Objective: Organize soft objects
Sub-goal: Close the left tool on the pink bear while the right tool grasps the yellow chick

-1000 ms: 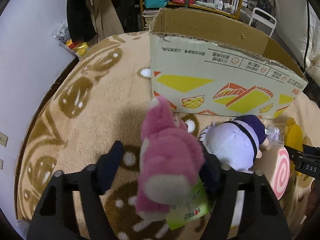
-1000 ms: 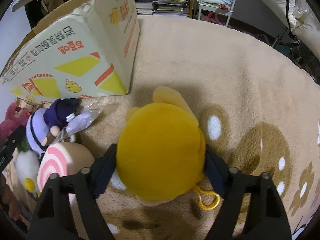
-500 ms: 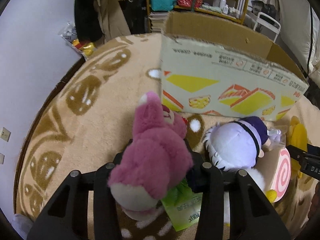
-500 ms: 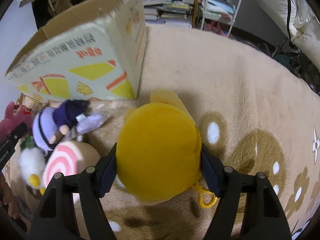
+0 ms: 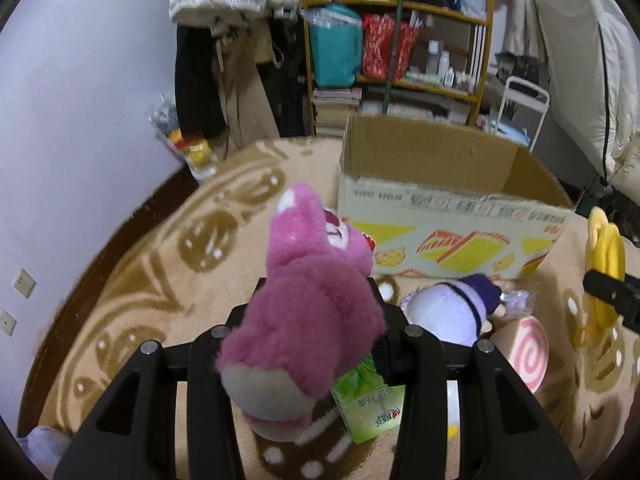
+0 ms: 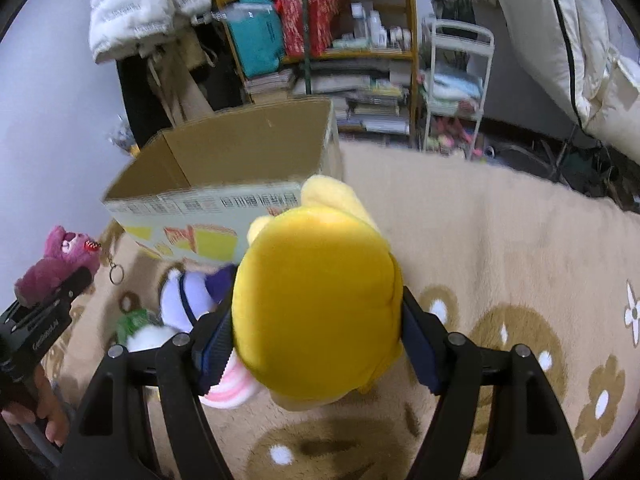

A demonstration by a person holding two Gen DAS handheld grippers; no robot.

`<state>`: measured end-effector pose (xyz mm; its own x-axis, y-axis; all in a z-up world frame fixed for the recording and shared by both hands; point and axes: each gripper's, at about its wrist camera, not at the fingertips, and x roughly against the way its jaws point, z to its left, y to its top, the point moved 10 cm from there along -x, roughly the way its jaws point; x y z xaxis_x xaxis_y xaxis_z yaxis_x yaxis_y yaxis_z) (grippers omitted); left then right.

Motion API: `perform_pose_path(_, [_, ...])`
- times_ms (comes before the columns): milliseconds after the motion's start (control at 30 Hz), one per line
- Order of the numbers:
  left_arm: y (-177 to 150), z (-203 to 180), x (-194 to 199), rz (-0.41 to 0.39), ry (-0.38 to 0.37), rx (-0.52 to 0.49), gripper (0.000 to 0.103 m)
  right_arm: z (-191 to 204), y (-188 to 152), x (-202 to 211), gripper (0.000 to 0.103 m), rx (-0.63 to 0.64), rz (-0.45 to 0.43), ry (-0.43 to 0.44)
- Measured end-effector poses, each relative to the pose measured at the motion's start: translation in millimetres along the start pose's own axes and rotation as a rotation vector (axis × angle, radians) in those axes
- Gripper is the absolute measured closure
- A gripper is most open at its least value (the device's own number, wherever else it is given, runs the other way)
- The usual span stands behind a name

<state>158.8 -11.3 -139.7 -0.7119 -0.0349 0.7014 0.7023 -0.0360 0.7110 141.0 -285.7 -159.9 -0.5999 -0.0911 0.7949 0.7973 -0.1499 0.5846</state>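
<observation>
Pink fur bulges between the pads of the left hand-held gripper (image 5: 316,344), clamped tight on the pink plush bear (image 5: 312,312), while the right hand-held gripper (image 6: 316,340) squeezes the yellow plush (image 6: 320,300). Both toys hang above the rug (image 6: 500,248), just short of the open cardboard box (image 5: 440,208). Best to carry each clear over the near wall before letting go, keeping the bear's dangling green tag (image 5: 368,404) off the rim.

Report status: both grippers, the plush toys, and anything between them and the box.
Left gripper shut on pink plush. Right gripper shut on yellow plush. Cardboard box open ahead, path clear; purple doll on rug.
</observation>
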Motion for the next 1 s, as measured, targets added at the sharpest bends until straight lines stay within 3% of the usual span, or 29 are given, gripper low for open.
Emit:
perform_pose_path(233, [20.9,-2.5,41.6,-0.159,0.024,-0.056,0.061,10.5,22.0,34.4,0.025,-0.004,-0.148,0.049])
perform_pose_path(533, [59.3,-18.2,71.1,-0.295,0.008,-0.120,0.061,24.6,53.4,52.2,0.025,0.038,-0.214,0.069])
perform_pose_path(833, [95.6,-15.6,67.3,-0.280,-0.042,-0.063,0.061,39.5,83.1,54.3,0.025,0.110,-0.249,0.071])
perform_pose_path(1000, [114.0,-11.4,59.6,-0.292,-0.016,-0.071,0.061,47.6,96.6,47.9,0.025,0.132,-0.252,0.077])
